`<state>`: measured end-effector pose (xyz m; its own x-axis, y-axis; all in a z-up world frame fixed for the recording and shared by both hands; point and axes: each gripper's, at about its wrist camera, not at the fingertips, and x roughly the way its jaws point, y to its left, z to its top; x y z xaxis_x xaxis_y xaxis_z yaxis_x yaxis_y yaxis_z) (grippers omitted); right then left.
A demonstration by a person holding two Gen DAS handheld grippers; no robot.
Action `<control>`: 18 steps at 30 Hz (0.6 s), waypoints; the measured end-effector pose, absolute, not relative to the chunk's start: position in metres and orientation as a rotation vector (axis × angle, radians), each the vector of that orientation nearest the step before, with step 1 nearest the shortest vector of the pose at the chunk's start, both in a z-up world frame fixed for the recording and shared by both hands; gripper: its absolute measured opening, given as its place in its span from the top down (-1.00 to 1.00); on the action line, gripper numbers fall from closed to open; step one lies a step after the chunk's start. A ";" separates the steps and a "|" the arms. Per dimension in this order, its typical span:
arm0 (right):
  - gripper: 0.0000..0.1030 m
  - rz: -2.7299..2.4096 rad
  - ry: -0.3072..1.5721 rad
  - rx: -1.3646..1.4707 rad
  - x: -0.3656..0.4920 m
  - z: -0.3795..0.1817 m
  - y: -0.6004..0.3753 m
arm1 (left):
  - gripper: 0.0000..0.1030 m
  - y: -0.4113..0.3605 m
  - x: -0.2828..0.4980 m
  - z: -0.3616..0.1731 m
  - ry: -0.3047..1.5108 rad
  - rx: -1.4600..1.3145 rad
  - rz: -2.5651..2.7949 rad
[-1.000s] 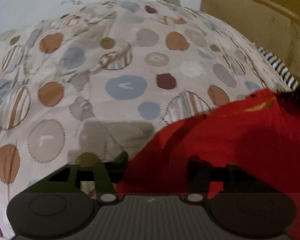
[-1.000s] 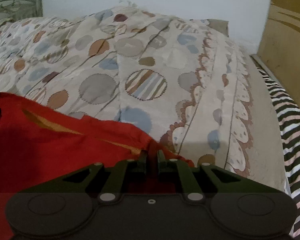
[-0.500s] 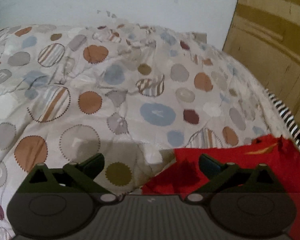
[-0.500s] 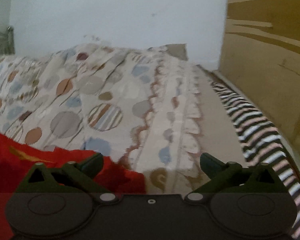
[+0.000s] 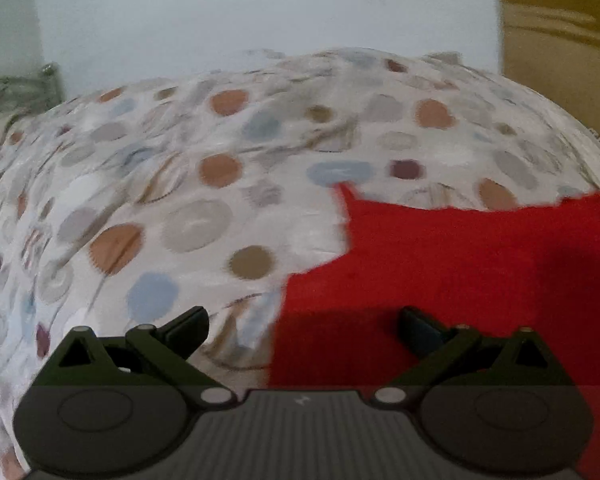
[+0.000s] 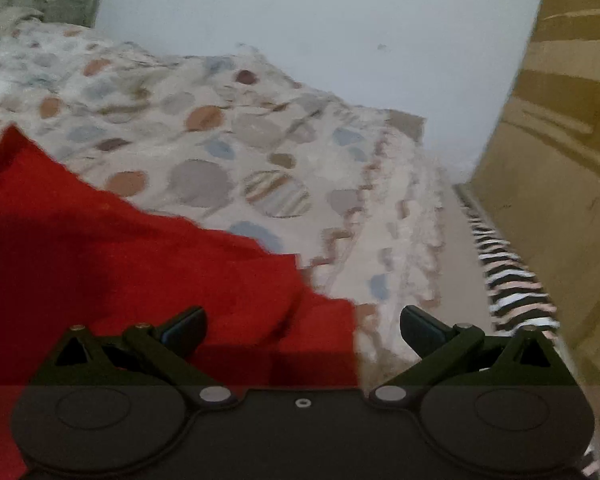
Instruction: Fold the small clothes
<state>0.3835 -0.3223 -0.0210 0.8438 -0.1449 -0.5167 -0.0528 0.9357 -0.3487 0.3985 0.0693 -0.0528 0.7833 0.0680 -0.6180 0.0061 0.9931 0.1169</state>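
Both grippers, left gripper (image 5: 303, 330) and right gripper (image 6: 302, 328), had just opened their jaws wide, empty, over the red garment (image 5: 480, 276) on the bed (image 5: 204, 184), so a fresh edge-grasp seemed next.

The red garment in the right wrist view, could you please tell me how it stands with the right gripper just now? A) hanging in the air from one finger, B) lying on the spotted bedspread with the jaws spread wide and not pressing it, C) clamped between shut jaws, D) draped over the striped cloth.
B: the red garment lies on the spotted bedspread, and the right gripper has its jaws spread wide, pressing nothing.
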 end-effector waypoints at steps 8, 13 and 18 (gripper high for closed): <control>-0.99 -0.282 0.629 -0.219 0.392 -0.018 -0.382 | -1.00 0.111 0.397 -0.057 0.724 -0.150 -0.005; -0.99 -0.272 0.598 -0.162 0.362 0.008 -0.379 | -0.99 0.127 0.375 -0.041 0.654 -0.248 0.041; -0.99 -0.171 0.531 -0.173 0.333 0.031 -0.345 | -0.99 0.131 0.349 -0.025 0.641 -0.265 0.070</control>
<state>0.3334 -0.3451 0.0305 0.8487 -0.2059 -0.4872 0.1168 0.9713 -0.2070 0.3486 0.1312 -0.0251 0.8006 -0.0172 -0.5990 -0.1456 0.9640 -0.2224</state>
